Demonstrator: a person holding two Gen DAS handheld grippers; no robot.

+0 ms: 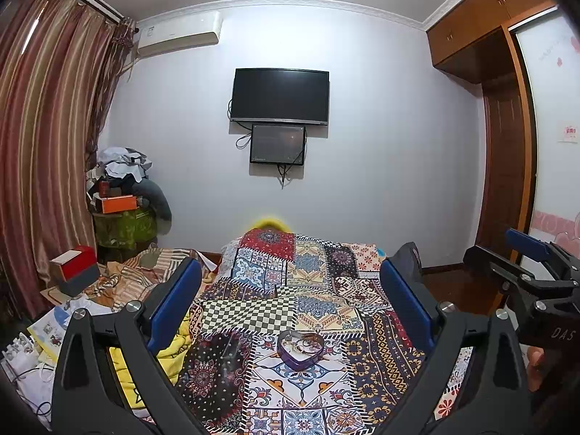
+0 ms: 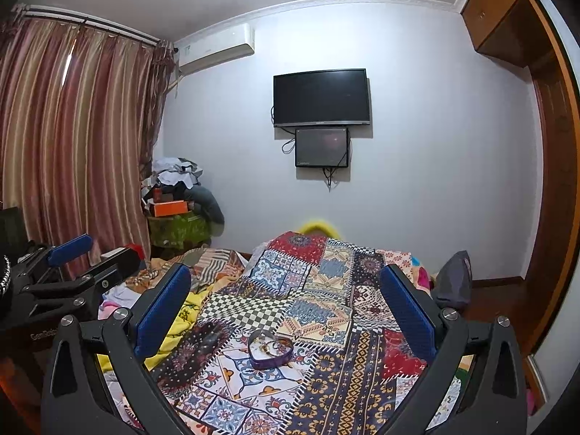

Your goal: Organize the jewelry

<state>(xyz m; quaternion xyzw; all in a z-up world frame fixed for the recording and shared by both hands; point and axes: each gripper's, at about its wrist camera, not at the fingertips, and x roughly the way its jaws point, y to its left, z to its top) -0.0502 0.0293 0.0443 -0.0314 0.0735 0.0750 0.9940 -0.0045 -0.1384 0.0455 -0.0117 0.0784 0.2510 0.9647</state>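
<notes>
A purple heart-shaped box [image 1: 301, 351] with jewelry inside sits on the patchwork cloth [image 1: 311, 290] on the bed; it also shows in the right wrist view [image 2: 270, 351]. My left gripper [image 1: 290, 290] is open and empty, held above the cloth behind the box. My right gripper [image 2: 286, 290] is open and empty too, at about the same height. The right gripper shows at the right edge of the left wrist view [image 1: 533, 272], and the left gripper shows at the left of the right wrist view [image 2: 72, 272].
A striped blanket [image 1: 152, 272] and clutter with a red and white box [image 1: 74, 264] lie left of the cloth. A pile of clothes and boxes [image 1: 123, 195] stands in the corner by the curtain [image 1: 47, 145]. A wardrobe [image 1: 507, 108] is at right.
</notes>
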